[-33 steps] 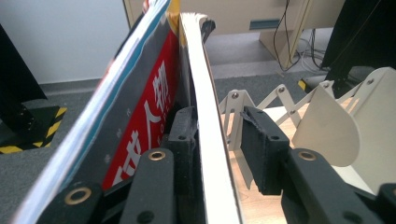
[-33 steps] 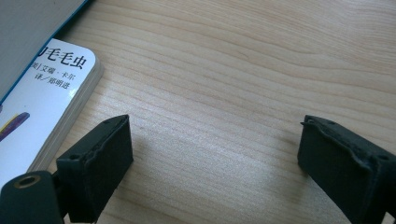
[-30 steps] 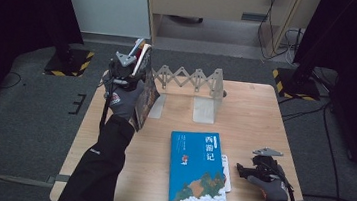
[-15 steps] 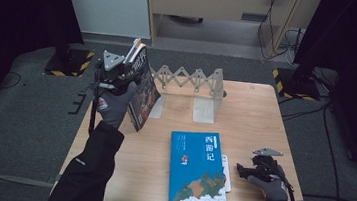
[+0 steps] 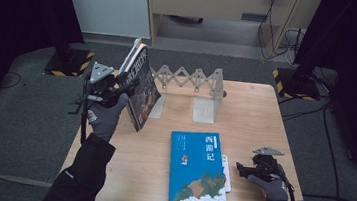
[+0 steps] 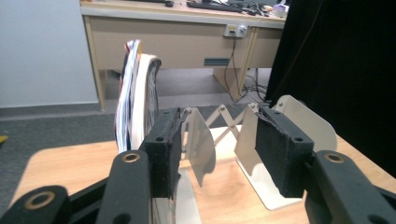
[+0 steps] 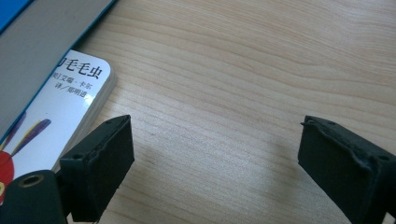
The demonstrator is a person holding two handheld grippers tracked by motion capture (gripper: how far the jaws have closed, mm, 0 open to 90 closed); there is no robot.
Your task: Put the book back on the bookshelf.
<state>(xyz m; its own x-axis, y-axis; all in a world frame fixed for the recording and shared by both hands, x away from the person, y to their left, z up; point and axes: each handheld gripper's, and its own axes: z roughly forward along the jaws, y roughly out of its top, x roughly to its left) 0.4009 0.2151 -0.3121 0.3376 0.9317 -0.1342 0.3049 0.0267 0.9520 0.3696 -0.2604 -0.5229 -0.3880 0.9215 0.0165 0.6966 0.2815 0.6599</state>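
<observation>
Jaws of left hand-held gripper (image 5: 118, 85) just opening, nothing between.

Your tabletop (image 5: 255, 113) is pale wood grain. The flat book (image 5: 197, 168) has a blue cover with white clouds; the upright book (image 5: 142, 89) is dark. The bookend rack (image 5: 193, 82) is cream, and each tool's pads (image 6: 163, 154) are black.
</observation>
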